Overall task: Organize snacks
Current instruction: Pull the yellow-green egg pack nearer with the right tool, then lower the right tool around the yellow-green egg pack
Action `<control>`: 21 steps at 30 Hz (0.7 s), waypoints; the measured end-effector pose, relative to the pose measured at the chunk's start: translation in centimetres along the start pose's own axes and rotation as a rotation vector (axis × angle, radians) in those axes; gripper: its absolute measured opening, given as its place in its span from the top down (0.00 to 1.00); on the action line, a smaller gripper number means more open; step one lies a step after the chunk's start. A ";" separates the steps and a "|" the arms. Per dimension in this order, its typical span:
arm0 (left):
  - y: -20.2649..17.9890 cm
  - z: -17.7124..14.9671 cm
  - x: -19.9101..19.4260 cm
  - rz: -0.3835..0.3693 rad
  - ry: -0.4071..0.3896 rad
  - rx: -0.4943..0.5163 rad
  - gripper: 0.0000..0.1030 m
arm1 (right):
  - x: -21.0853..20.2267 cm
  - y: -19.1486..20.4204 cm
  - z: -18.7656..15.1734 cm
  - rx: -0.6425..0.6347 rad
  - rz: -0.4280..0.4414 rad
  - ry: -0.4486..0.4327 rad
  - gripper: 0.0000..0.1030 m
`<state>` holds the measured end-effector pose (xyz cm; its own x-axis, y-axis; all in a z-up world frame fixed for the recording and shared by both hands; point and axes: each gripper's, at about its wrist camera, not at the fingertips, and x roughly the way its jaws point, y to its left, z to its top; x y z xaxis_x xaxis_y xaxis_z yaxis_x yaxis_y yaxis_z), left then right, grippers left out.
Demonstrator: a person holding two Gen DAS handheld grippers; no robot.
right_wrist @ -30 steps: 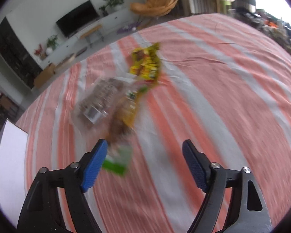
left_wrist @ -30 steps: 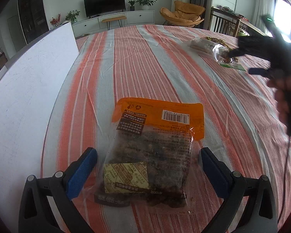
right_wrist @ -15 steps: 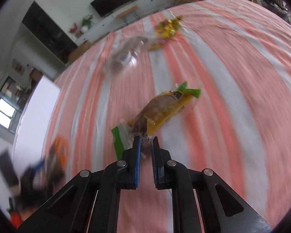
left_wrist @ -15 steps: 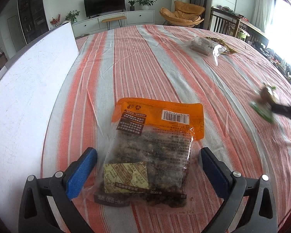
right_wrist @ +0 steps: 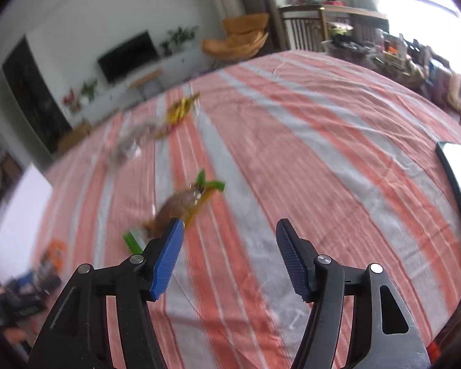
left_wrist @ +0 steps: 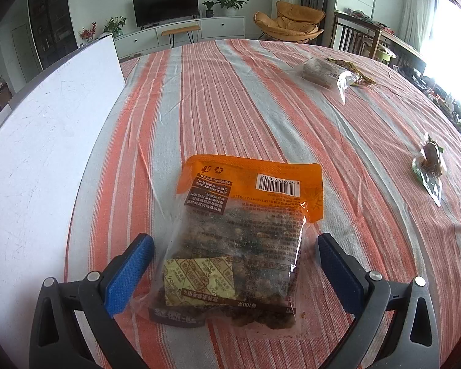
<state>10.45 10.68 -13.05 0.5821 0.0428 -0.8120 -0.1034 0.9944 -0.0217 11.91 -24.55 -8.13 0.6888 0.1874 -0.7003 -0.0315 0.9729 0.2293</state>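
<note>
An orange-topped clear snack bag (left_wrist: 246, 240) lies flat on the striped cloth, label side down. My left gripper (left_wrist: 233, 243) straddles its near end, open, with both blue pads a little clear of the bag's edges. A small green-and-yellow packet (right_wrist: 181, 206) with a brown snack inside lies on the cloth just beyond the left finger of my right gripper (right_wrist: 229, 226). The right jaws are opening and nothing is between them. The same packet (left_wrist: 430, 163) shows at the right edge of the left wrist view.
A clear packet (left_wrist: 322, 72) and a yellow packet (left_wrist: 353, 73) lie together at the far side of the table. A white board (left_wrist: 46, 153) lies along the left. A dark phone (right_wrist: 458, 184) lies at the table's right edge.
My right gripper closed on the green-and-yellow packet, carried it toward the near right of the table, then let go; its jaws now stand apart. The left gripper and orange bag have not moved.
</note>
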 end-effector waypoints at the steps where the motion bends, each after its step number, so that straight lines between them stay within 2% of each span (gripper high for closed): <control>1: 0.0 0.0 0.0 0.000 0.000 0.000 0.00 | 0.2 0.2 0.0 -0.012 -0.002 0.007 0.36; 5: 0.0 0.0 0.0 0.000 0.000 0.000 0.00 | 0.6 0.0 -0.6 -0.022 -0.010 0.037 0.36; 11: 0.0 0.0 0.0 0.000 0.000 0.000 0.00 | 0.7 0.3 -1.1 -0.015 0.027 0.058 0.36; 14: 0.0 0.0 0.0 0.000 0.000 0.000 0.00 | 0.5 2.0 -1.2 -0.087 0.086 0.058 0.36; 18: 0.0 0.0 0.0 0.000 -0.001 0.000 0.00 | 0.5 5.0 -1.8 -0.222 0.088 0.055 0.36; 19: 0.0 0.0 0.0 0.000 -0.001 0.000 0.00 | 0.6 5.2 -1.8 -0.211 0.066 0.049 0.36; 21: 0.0 0.0 0.0 0.000 -0.001 0.000 0.00 | 1.4 4.6 -1.1 -0.076 0.058 0.083 0.35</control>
<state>10.47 10.68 -13.05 0.5827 0.0430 -0.8116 -0.1035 0.9944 -0.0216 11.93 -19.69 -8.77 0.6221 0.2510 -0.7416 -0.1264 0.9670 0.2212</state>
